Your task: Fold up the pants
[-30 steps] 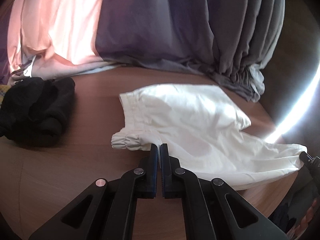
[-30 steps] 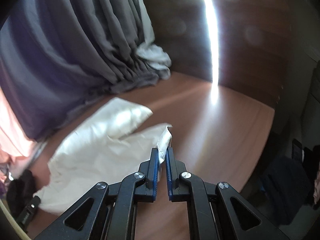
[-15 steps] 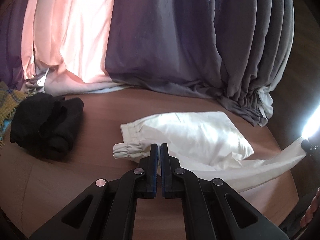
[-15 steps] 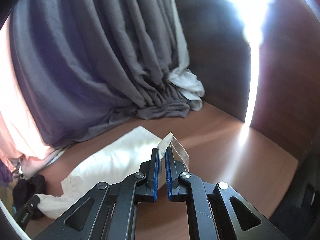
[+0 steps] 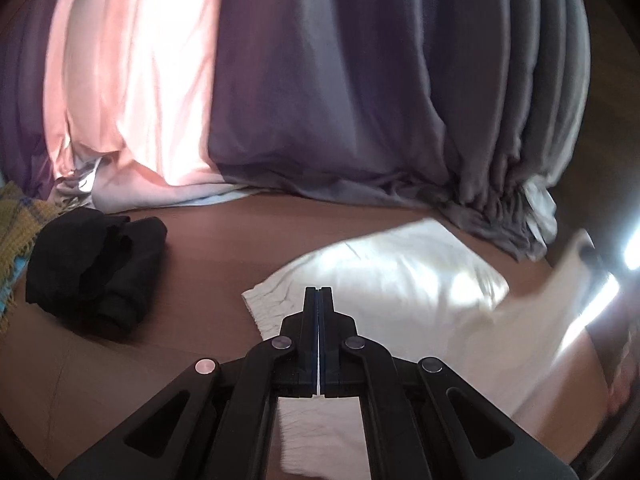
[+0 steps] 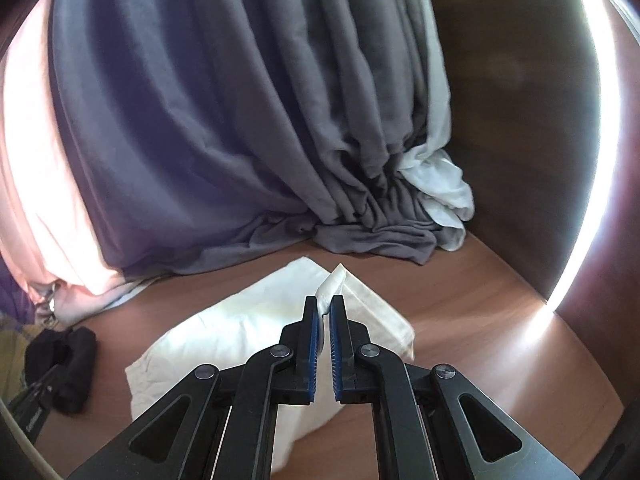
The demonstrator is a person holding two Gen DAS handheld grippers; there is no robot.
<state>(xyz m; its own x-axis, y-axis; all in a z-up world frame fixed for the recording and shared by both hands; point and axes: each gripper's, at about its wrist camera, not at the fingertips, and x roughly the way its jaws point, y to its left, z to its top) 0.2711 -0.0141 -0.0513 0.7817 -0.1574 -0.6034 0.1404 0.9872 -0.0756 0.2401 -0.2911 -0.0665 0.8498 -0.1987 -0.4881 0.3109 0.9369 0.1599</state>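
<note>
White pants [image 5: 400,280] lie on a brown wooden table [image 5: 208,240], one leg flat and the other lifted over it. My left gripper [image 5: 318,292] is shut on the waistband end of the pants, raised above the table. In the right wrist view my right gripper [image 6: 324,304] is shut on the hem of the pants [image 6: 240,320], holding that leg up over the lower leg. The right gripper also shows at the far right of the left wrist view [image 5: 592,252], blurred.
A black bundle of clothing [image 5: 96,264] lies on the table to the left. Purple-grey curtains [image 5: 360,100] and a pink one [image 5: 132,80] hang along the back edge. A wooden wall [image 6: 500,120] closes the right side. A yellow woven cloth [image 5: 20,224] lies at far left.
Both grippers rose and carried the near leg toward the curtains, over the far leg. The waistband end lifted off the table with my left gripper.
</note>
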